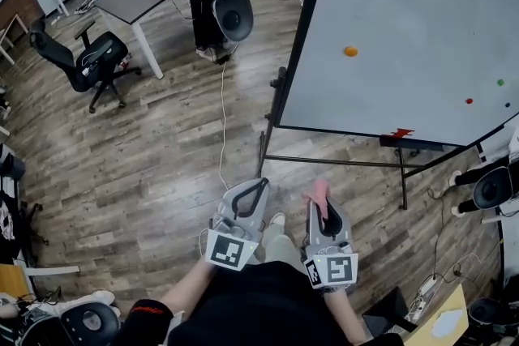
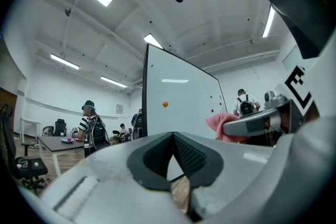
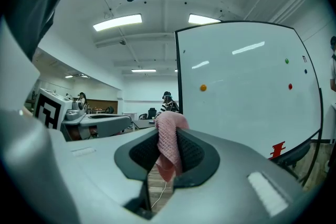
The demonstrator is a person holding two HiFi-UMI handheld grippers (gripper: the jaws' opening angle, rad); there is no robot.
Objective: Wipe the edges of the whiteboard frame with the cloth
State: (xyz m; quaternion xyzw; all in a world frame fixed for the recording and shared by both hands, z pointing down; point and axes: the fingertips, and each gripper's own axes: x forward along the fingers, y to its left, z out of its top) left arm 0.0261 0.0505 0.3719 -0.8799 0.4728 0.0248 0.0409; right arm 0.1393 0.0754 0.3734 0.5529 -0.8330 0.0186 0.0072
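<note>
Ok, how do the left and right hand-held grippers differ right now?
The right hand-held gripper is shut on the pink cloth; the left hand-held gripper has its jaws together on nothing. In the head view, the right one sits on the whiteboard side and the left one farther from it. Both are held out in front of the person, clear of the board's black frame.

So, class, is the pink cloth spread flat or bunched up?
Bunched up: the cloth is pinched between the right gripper's jaws, its folds gathered into a narrow strip hanging down.
</note>
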